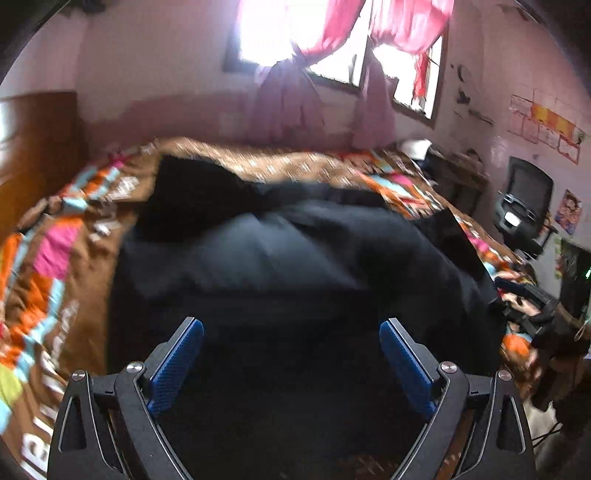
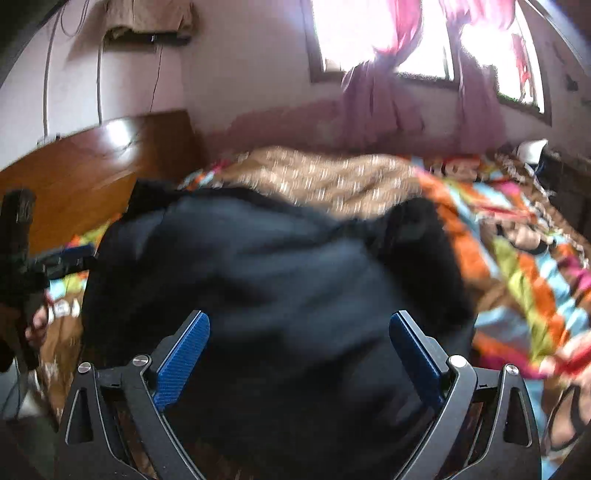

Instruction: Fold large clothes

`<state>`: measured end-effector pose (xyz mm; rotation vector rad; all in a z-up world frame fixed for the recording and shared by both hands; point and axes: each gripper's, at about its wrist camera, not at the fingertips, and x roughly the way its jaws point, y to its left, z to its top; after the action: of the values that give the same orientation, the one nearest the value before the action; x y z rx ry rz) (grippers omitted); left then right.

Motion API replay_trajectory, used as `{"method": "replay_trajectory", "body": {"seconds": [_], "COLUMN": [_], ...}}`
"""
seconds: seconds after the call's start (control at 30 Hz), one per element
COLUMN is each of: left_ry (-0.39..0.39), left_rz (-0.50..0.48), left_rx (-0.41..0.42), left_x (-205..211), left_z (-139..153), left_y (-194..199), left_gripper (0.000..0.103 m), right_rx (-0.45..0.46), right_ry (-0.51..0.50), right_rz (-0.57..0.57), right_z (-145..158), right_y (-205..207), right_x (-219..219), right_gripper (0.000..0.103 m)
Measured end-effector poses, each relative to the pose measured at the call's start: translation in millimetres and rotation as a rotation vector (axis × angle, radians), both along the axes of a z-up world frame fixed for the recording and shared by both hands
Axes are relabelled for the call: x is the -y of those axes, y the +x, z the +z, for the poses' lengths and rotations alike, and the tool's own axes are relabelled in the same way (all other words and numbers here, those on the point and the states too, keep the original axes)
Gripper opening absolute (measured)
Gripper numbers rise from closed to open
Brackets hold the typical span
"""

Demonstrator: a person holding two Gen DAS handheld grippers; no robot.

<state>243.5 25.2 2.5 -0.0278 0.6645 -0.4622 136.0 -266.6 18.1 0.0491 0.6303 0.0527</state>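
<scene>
The black garment (image 1: 295, 266) lies on the patterned bedspread (image 1: 55, 266), seemingly folded over once, though blur hides its edges; further folds probably remain. Both the left gripper (image 1: 291, 363) and the right gripper (image 2: 299, 358) stand wide open, holding nothing. Nothing on the bed blocks the garment.

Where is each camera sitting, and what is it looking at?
Left wrist: sits on the left gripper, looks down across the black garment on the colourful bedspread toward the window; its own open blue-padded fingers show.
Right wrist: sits on the right gripper, same direction; its open fingers show, and a hand at the left edge.
Both share the garment, bedspread, window and pink curtains.
</scene>
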Motion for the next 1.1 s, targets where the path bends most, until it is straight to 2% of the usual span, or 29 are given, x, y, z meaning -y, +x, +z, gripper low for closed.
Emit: {"method": "replay_trajectory", "body": {"seconds": [0.07,0.13,0.23,0.33,0.43,0.6,0.8,0.97,1.1], "left_ry": [0.026,0.064,0.136,0.172,0.179,0.203,0.23,0.183,0.168], "left_rz": [-0.038,-0.065,-0.061,-0.032,0.022,0.096,0.132,0.174,0.209], "left_rx": [-0.038,-0.034,-0.004,-0.023,-0.047,-0.065,-0.019,0.012,-0.034], "left_x": [11,22,39,51,55,58,61,44,34], "left_z": [-9,-14,-20,-26,-27,-26,-17,-1,-7], "left_y": [-2,-3,-2,10,30,61,89,115,147], "left_gripper": [0.096,0.096,0.096,0.097,0.102,0.103,0.103,0.103,0.103], "right_rx": [-0.05,-0.08,-0.078,-0.079,-0.079,-0.07,-0.056,-0.046,-0.111], "right_ry": [-0.026,-0.075,-0.088,-0.092,-0.081,-0.104,-0.146,-0.153,-0.113], "right_rz": [-0.012,-0.014,-0.013,-0.032,-0.04,-0.051,-0.016,-0.048,-0.048], "right_z": [-19,-32,-35,-38,-41,-42,-40,-23,-31], "right_y": [-6,-3,9,35,65,120,179,203,225], "right_x": [-3,-4,3,10,15,18,19,27,33], "right_gripper": [0.096,0.096,0.097,0.101,0.101,0.102,0.102,0.102,0.102]}}
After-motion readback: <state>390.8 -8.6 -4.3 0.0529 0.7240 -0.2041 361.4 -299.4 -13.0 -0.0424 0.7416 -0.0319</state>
